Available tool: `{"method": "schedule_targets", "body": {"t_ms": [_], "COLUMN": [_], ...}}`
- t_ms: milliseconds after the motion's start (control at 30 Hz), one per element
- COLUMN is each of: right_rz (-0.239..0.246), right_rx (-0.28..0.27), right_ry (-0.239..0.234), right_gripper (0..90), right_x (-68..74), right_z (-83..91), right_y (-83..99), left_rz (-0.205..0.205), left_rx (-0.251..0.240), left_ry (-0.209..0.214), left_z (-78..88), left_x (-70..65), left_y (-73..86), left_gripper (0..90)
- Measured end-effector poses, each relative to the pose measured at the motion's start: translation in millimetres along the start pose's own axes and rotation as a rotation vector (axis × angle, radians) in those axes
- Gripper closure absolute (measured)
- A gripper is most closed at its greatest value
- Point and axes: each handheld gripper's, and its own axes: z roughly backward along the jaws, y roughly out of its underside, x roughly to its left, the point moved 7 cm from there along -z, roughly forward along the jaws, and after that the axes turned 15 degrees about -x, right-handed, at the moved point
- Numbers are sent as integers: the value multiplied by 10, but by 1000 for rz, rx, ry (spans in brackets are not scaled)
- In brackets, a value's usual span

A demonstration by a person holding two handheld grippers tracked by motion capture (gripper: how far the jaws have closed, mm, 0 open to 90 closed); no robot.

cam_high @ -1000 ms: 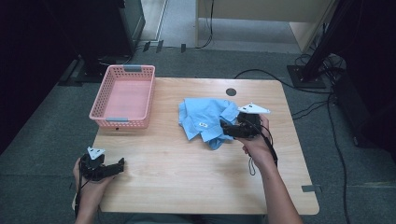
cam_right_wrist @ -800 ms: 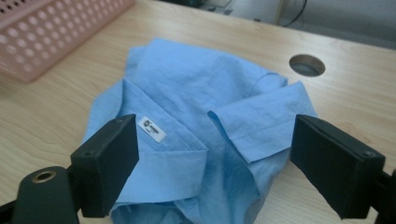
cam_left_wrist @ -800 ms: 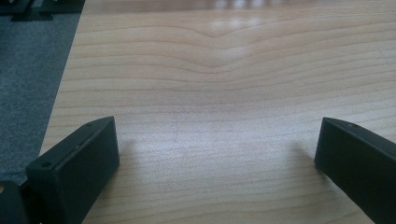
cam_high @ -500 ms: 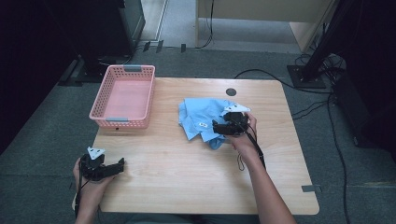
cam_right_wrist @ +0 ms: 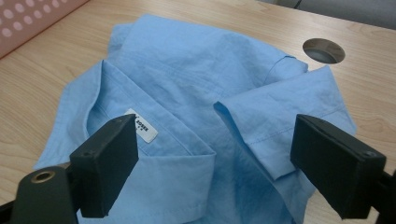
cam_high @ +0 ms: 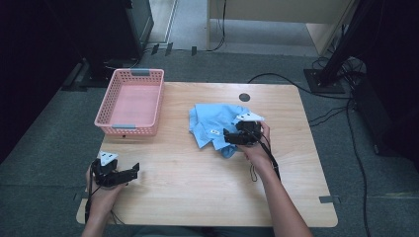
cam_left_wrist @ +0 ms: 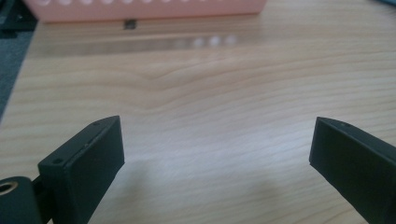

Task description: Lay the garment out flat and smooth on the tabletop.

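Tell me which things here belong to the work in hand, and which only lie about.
In use: blue shirt, right gripper open over it, pink basket.
Lying about: left gripper, open and idle; round hole in table; floor cables.

We seem to be in a lab or recording room: a plain wooden counter with a cable hole stands on grey carpet, black cables trail at right of the frame, and dark equipment stands crowd the upper corners.
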Motion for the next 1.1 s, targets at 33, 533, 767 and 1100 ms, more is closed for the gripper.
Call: {"method": "schedule_targets", "body": {"t_ms": [33,533,767,1100], "right_rz": [-2,-9,2,-14], "right_rx": [-1,-18,-18,-14], "right_ry": [-3,-9,-25,-17], "right_gripper": [148,149,149,150], "right_x": [4,9,39,-11], "right_z": [7,84,93,36], "right_y": [3,-4,16,33], "left_rz": [-1,-32,-48,-73], "left_rx": [-1,-28,-45,-92], "left_ry": [7,140,198,285], "left_z": [-17,-293,-417,-527], "left_x": [-34,-648,-919,-1280], "left_y": [-17,-298,-459,-764], "left_gripper": [34,35,38,41]}}
